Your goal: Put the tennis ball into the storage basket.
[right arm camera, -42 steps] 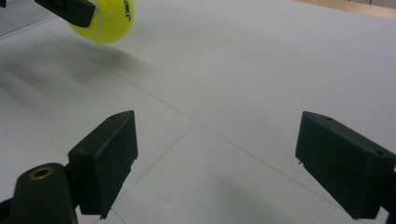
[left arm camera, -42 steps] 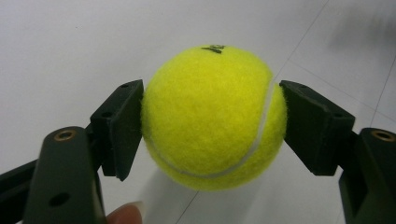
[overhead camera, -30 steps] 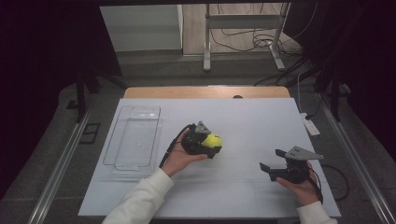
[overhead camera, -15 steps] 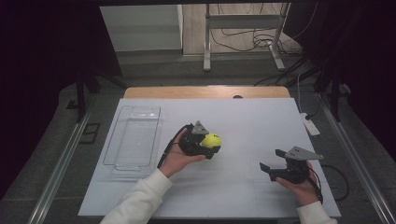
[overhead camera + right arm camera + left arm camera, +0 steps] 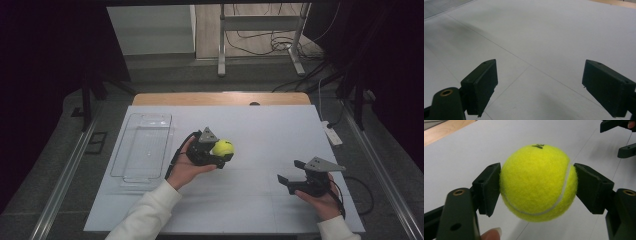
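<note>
A yellow tennis ball (image 5: 223, 147) is clamped between the two black jaws of my left gripper (image 5: 220, 152), held a little above the white table near its middle. The left gripper view has the ball (image 5: 537, 181) pressed by a pad on each side, with a fingertip at the bottom edge. My right gripper (image 5: 290, 172) rests low over the table's right front, its jaws wide apart and pointing left. Nothing lies between those jaws in the right gripper view (image 5: 544, 87), just bare white surface.
A clear plastic tray (image 5: 145, 147) lies empty on the left part of the white table (image 5: 260, 125). A white power strip (image 5: 332, 134) sits at the right edge. Cables and a metal stand are on the floor behind the table.
The left hand has lifted the ball slightly and shifted a little. The right gripper has stayed where it was.
</note>
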A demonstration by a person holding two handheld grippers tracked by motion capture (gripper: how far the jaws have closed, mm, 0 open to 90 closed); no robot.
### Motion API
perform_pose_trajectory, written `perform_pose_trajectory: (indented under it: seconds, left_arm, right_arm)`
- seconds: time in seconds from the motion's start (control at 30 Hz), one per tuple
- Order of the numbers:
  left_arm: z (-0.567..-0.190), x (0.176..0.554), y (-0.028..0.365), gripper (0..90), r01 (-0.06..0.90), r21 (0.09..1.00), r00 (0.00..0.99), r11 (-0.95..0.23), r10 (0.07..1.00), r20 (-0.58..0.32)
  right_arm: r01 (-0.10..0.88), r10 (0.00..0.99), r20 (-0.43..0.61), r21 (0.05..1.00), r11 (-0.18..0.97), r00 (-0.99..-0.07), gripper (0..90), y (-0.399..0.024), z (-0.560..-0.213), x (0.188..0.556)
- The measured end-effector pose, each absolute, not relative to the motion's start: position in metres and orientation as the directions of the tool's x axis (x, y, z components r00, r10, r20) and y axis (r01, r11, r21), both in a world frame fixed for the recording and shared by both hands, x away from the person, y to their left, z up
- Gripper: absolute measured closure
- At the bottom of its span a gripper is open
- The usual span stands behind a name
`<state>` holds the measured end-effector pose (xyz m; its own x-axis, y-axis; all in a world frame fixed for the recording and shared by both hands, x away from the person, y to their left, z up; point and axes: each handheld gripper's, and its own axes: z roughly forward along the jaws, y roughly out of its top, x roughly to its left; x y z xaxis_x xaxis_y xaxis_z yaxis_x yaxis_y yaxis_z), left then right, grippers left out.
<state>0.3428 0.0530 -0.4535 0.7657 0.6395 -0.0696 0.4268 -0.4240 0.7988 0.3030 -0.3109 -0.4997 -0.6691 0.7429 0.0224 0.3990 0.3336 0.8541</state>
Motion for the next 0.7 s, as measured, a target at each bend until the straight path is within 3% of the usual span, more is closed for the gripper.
perform_pose_trajectory:
  seconds: [0.7]
  left_arm:
    - [-0.440, 0.342, 0.068, 26.9, 0.420, 0.823, 0.745, -0.381, 0.663, -0.073]
  right_arm:
    - [0.398, 0.743, 0.019, 0.853, 0.337, -0.669, 13.9, -0.311, -0.500, 0.303]
